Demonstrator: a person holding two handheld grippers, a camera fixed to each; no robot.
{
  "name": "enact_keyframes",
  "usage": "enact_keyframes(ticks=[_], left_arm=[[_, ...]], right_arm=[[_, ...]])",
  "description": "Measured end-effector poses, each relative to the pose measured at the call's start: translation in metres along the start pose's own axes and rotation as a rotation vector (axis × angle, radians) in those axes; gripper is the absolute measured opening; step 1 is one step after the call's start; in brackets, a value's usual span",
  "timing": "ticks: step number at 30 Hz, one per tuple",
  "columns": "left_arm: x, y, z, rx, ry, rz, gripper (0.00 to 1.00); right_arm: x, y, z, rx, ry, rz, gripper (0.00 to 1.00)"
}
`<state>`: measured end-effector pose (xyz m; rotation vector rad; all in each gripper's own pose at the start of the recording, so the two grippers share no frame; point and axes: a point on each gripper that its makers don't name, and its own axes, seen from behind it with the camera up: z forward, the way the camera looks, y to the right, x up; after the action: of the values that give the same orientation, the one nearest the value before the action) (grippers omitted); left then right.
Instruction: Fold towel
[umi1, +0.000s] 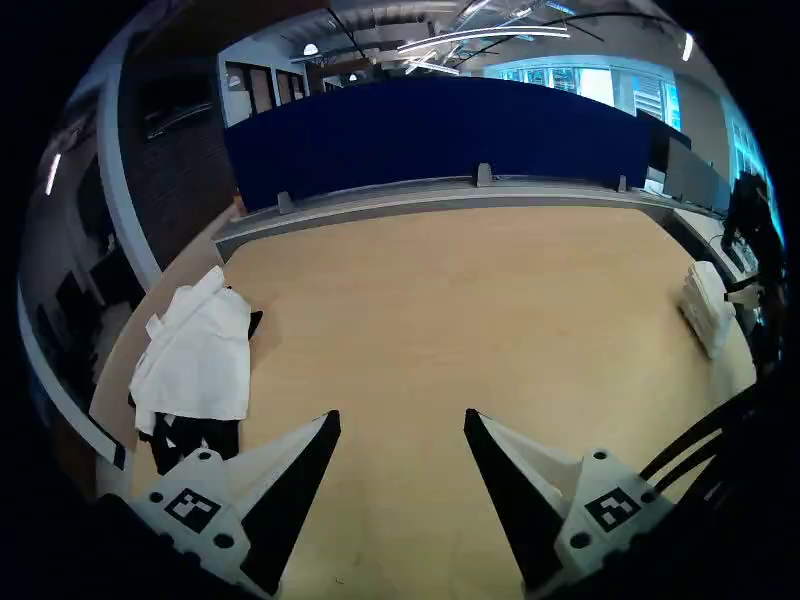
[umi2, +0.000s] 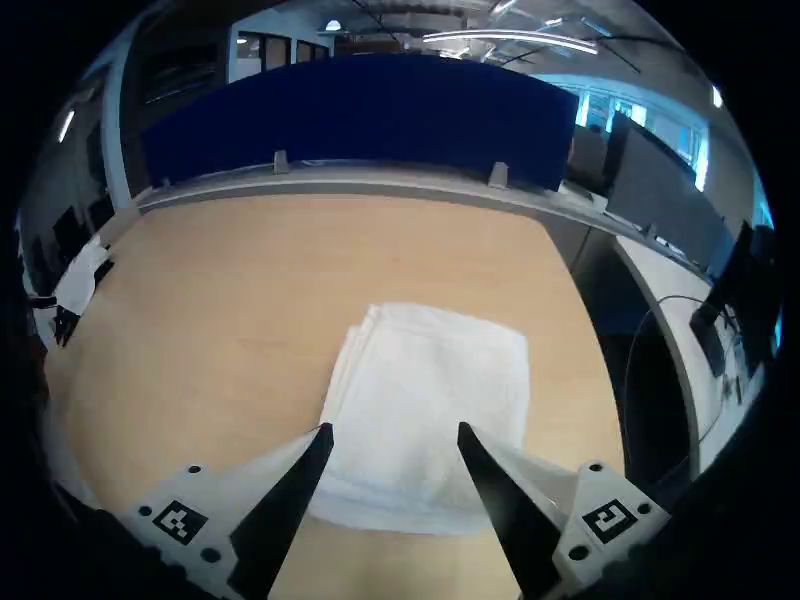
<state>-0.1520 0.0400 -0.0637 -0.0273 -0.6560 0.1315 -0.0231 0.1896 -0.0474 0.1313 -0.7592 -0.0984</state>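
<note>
White folded towel (umi2: 425, 395) lies flat on the light wooden tabletop (umi2: 230, 290); right gripper (umi2: 393, 428) hangs released above it, left gripper (umi1: 401, 413) released over the tabletop.

Left gripper view, position: above the worktop (umi1: 450, 300) by its front edge, with the left gripper (umi1: 401, 414) low in the picture.
Left gripper view, facing: slightly down across the worktop to the blue partition (umi1: 440, 130) along the back edge.
Left gripper view, nearness: well back; the folded towel (umi1: 708, 305) looks small at the right edge.
Right gripper view, position: close over the folded towel, the right gripper (umi2: 395, 426) above it.
Right gripper view, facing: down and forward, toward the same partition.
Shared: worktop, partition, folded towel, and the crumpled cloth (umi1: 195, 350) at the left edge.
</note>
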Motion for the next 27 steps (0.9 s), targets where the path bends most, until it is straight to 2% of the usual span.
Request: enact_keyframes(ticks=[6, 11, 21, 27], left_arm=[[0.003, -0.002, 0.0, 0.001, 0.012, -0.004, 0.92], [0.007, -0.004, 0.0, 0.0, 0.025, -0.011, 0.92], [0.011, -0.006, -0.002, 0.0, 0.033, -0.005, 0.92], [0.011, -0.007, -0.005, 0.0, 0.037, -0.006, 0.92]], right_arm=[[0.035, 0.0, -0.014, -0.009, 0.101, 0.023, 0.96], [0.06, 0.003, -0.031, -0.042, 0.197, 0.052, 0.96], [0.124, 0.011, -0.084, -0.106, 0.487, 0.126, 0.97], [0.148, 0.004, -0.105, -0.101, 0.606, 0.138, 1.0]])
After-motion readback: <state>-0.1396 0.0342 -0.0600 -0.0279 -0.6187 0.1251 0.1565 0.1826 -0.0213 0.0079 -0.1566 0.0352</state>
